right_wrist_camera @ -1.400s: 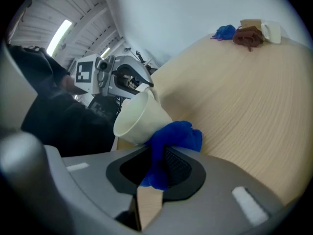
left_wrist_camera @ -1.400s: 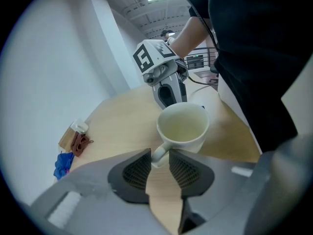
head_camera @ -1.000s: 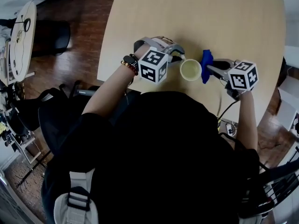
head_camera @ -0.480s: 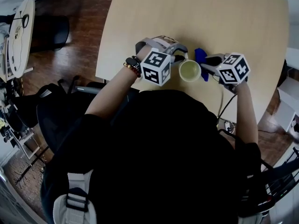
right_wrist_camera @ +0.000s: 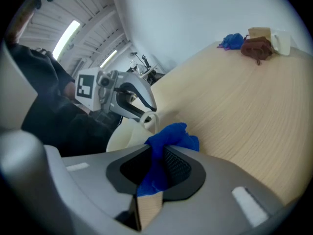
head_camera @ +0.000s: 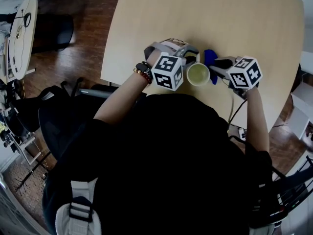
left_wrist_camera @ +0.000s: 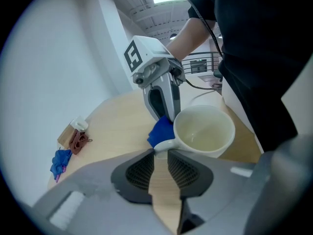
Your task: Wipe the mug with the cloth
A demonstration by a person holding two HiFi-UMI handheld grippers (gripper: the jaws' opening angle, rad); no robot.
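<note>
Right tool clamping crumpled blue cloth, cream mug upright, empty

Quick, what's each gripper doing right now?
Left gripper: jaws have just closed further, pinching the mug by its handle.
Right gripper: shut on the blue cloth.

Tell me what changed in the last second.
The right claw carried the blue cloth in toward the mug, and the cloth now sits right beside it. The left claw has just been closing, with the mug's handle between its tips. The mug stayed put.
</note>
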